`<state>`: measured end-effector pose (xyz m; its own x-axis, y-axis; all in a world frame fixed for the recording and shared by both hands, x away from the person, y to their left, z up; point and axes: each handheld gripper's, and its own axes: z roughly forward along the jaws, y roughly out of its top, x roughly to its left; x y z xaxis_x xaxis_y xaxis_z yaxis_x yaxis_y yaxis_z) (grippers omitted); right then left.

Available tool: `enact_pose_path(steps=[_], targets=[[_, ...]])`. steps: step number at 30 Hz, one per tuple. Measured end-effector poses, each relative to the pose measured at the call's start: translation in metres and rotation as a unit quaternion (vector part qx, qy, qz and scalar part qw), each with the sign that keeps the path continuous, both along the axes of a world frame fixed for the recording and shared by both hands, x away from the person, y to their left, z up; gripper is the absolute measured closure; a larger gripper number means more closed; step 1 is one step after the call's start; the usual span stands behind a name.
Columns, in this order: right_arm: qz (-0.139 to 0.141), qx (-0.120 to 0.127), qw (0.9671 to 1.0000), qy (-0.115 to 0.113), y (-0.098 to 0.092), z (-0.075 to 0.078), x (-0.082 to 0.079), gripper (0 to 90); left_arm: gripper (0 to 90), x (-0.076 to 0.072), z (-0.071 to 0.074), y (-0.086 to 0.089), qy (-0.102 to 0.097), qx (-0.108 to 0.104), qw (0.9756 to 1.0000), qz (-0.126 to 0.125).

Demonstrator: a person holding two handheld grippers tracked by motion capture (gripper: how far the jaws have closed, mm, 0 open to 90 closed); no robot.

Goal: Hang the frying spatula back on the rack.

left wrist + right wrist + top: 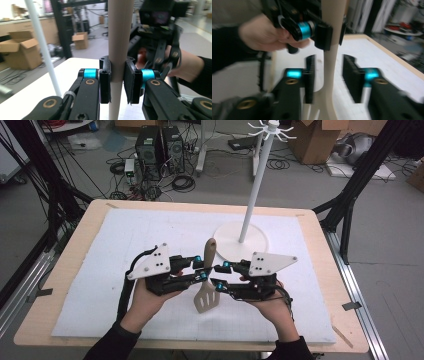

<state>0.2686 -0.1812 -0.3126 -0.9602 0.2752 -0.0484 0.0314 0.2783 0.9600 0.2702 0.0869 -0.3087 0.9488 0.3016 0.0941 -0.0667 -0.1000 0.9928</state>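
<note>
Foam-covered table point(90, 285), cluttered lab floor point(210, 170)

My high view sits above the near edge of the table point(80, 227), facing forward and down, far enough back to take in the whole top and the lab floor beyond. The left gripper view rides low behind the left tongs point(117, 82), looking along them at very close range toward the right tongs point(160, 37). The right gripper view looks the opposite way past the right tongs point(328, 77) to the left tongs point(332, 35); all three share the beige spatula point(207, 280) handle at mid-table.
</note>
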Motion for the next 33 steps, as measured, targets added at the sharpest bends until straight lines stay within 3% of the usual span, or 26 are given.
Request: enact_pose_path(steps=[1, 2, 3, 4, 5, 6, 8, 9, 10, 11, 16, 21, 27, 33], targets=[[0.009, 0.006, 0.9999, 0.002, -0.002, 0.001, 0.0, 59.3, 76.8, 0.004, 0.003, 0.004, 0.007, -0.009, 0.9995, -0.03], [0.009, 0.006, 0.9999, 0.002, -0.002, 0.001, 0.0, 59.3, 76.8, 0.004, 0.003, 0.004, 0.007, -0.009, 0.9995, -0.03], [0.027, 0.013, 0.9995, 0.014, -0.006, 0.001, 0.003, 50.6, 76.8, 0.007, 0.006, 0.008, 0.02, -0.024, 0.9974, -0.065], [0.027, 0.013, 0.9995, 0.014, -0.006, 0.001, 0.003, 50.6, 76.8, 0.007, 0.006, 0.008, 0.02, -0.024, 0.9974, -0.065], [0.035, 0.018, 0.999, 0.023, -0.006, 0.001, 0.005, 47.9, 76.8, 0.01, 0.009, 0.01, 0.029, -0.03, 0.9943, -0.098], [0.035, 0.018, 0.999, 0.023, -0.006, 0.001, 0.005, 47.9, 76.8, 0.01, 0.009, 0.01, 0.029, -0.03, 0.9943, -0.098], [0.054, 0.026, 0.9976, 0.035, -0.004, 0.0, 0.006, 46.2, 76.8, 0.013, 0.011, 0.01, 0.041, -0.029, 0.9902, -0.131], [0.076, 0.038, 0.9955, 0.042, -0.001, 0.0, 0.006, 45.3, 76.8, 0.016, 0.012, 0.009, 0.051, -0.029, 0.9856, -0.159], [0.076, 0.038, 0.9955, 0.042, -0.001, 0.0, 0.006, 45.3, 76.8, 0.016, 0.012, 0.009, 0.051, -0.029, 0.9856, -0.159], [0.082, 0.032, 0.9948, 0.05, 0.004, 0.0, 0.006, 45.3, 76.8, 0.018, 0.014, 0.009, 0.058, -0.035, 0.9819, -0.177], [0.096, 0.042, 0.9928, 0.058, 0.011, -0.003, 0.006, 51.2, 76.7, 0.021, 0.017, 0.007, 0.063, -0.042, 0.9744, -0.212], [0.104, 0.043, 0.9922, 0.053, 0.013, -0.003, 0.004, 61.5, 76.8, 0.022, 0.017, 0.006, 0.065, -0.038, 0.9724, -0.221], [0.107, 0.045, 0.9924, 0.043, 0.014, -0.004, 0.002, 76.4, 76.7, 0.024, 0.017, 0.006, 0.061, -0.037, 0.9743, -0.214], [0.105, 0.041, 0.9927, 0.044, 0.014, -0.005, 0.002, 78.3, 76.7, 0.026, 0.016, 0.006, 0.059, -0.029, 0.9745, -0.215]])
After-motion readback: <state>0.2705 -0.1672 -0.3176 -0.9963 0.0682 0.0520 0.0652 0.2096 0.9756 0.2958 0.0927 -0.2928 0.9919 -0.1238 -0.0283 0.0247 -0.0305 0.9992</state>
